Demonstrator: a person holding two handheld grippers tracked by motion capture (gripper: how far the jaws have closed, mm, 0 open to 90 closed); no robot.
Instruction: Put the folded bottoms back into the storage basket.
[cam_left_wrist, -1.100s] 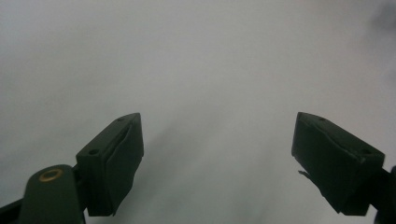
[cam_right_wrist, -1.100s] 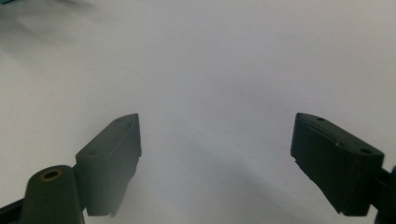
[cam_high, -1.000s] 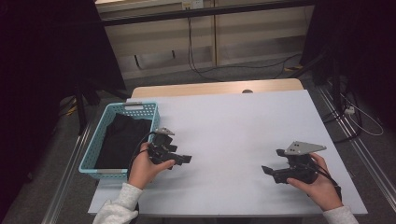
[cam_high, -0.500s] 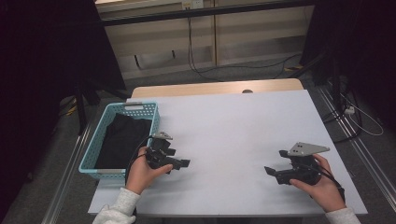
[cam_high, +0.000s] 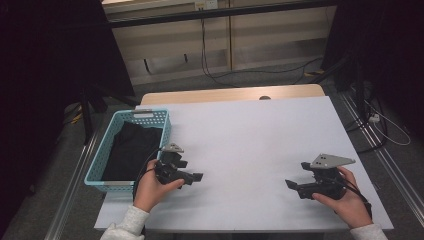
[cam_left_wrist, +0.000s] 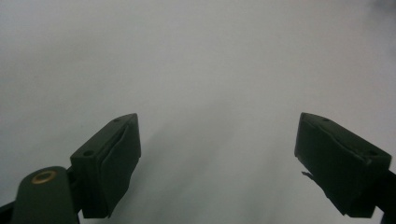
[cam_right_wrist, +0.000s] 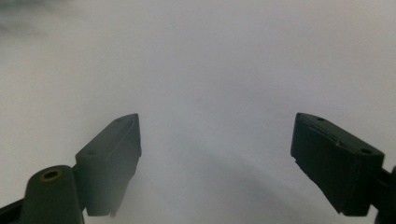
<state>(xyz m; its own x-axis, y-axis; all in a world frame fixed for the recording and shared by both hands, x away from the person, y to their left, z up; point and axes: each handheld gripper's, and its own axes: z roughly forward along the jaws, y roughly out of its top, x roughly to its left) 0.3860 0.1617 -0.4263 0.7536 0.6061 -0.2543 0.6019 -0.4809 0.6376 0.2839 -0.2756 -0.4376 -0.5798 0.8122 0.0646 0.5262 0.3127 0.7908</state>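
Observation:
A light blue basket (cam_high: 93, 170) stands at the left edge of the white table (cam_high: 250, 145), with a dark cloth (cam_high: 131, 150) lying inside it. My left gripper (cam_high: 197, 177) rests low over the table just right of the basket, held by a hand, pointing right. In the left gripper view its jaws stand wide apart (cam_left_wrist: 217, 163) with bare white surface between them. My right gripper (cam_high: 290, 184) sits near the front right of the table, pointing left. Its jaws (cam_right_wrist: 215, 163) are also wide apart over bare white tabletop.
Beyond the white sheet a strip of wooden tabletop (cam_high: 230, 94) shows at the far edge. Cables (cam_high: 220, 75) run over the grey floor behind. Dark stands and metal rails (cam_high: 395, 165) flank the table on the right.
Both hands have drawn slightly back toward the front edge of the table. The left gripper slid a little away from the basket's near corner. Both stay open.

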